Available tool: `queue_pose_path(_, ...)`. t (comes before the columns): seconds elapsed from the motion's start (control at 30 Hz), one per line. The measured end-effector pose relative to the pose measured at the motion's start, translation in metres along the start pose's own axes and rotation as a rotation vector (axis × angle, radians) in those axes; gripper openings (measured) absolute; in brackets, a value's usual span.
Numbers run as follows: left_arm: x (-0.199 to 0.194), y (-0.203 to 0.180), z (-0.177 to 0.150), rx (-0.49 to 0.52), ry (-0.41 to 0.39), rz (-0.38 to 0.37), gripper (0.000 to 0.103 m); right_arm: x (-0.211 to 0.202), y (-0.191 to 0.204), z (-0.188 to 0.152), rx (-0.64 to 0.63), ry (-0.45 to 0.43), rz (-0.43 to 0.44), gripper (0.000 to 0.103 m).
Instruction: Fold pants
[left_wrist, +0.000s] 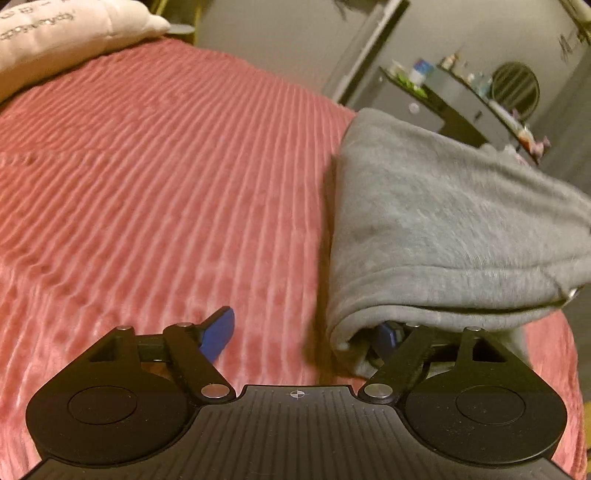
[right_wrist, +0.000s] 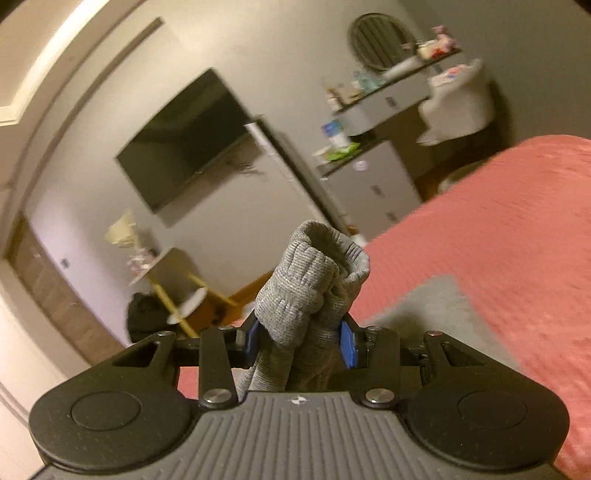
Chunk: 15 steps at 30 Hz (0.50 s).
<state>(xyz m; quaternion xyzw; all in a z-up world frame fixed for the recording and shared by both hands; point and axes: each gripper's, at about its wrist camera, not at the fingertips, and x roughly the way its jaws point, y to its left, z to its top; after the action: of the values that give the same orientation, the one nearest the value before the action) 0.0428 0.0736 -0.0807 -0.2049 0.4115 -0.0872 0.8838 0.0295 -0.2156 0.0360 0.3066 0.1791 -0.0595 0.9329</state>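
Grey pants (left_wrist: 443, 221) lie folded over on the pink ribbed bedspread (left_wrist: 166, 184), at the right of the left wrist view. My left gripper (left_wrist: 303, 334) stands wide open at the pants' near left corner. Its left finger (left_wrist: 218, 332) rests over bare bedspread, while the right finger (left_wrist: 388, 338) is tucked under the folded edge. In the right wrist view my right gripper (right_wrist: 299, 341) is shut on a bunched ribbed end of the pants (right_wrist: 314, 273), lifted above the bed. More grey cloth (right_wrist: 436, 306) trails down onto the bedspread (right_wrist: 517, 221).
A pale pillow (left_wrist: 55, 33) lies at the bed's far left. Beyond the bed stand a grey dresser (right_wrist: 373, 177) with small items on it, a wall-mounted screen (right_wrist: 184, 140), a small yellow-legged table (right_wrist: 173, 280) and a dark bag (right_wrist: 147, 317) on the floor.
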Motion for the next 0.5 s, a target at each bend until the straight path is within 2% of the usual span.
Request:
queue_pose_path(0.1,0.006,-0.001,0.0,-0.001,0.042,0.013,0.087,0.015,-0.041,-0.016,0.048,0.044,-0.103,0.043)
queue_pose_path(0.2,0.008,-0.007,-0.003,0.033,0.056,0.03,0.089,0.036,-0.095,-0.04,0.252,0.216,-0.196,0.053)
queue_pose_path(0.23,0.008,-0.008,-0.004,0.039,0.058,0.033,0.089,0.038,-0.11,-0.049,0.332,0.228,-0.171,0.056)
queue_pose_path(0.3,0.011,-0.007,-0.002,0.034,0.061,0.032,0.09,0.035,-0.129,-0.059,0.457,0.198,-0.09,0.06)
queue_pose_path(0.33,0.012,-0.007,-0.002,0.032,0.063,0.032,0.091,0.036,-0.132,-0.059,0.496,0.187,-0.065,0.067)
queue_pose_path(0.37,0.011,-0.008,-0.001,0.033,0.065,0.032,0.091,0.037,-0.133,-0.058,0.515,0.184,-0.038,0.079)
queue_pose_path(0.43,0.011,-0.01,-0.002,0.041,0.067,0.036,0.092,0.042,-0.129,-0.057,0.514,0.186,-0.008,0.088)
queue_pose_path(0.5,0.012,-0.01,-0.002,0.043,0.066,0.039,0.092,0.049,-0.122,-0.057,0.457,0.198,-0.041,0.087)
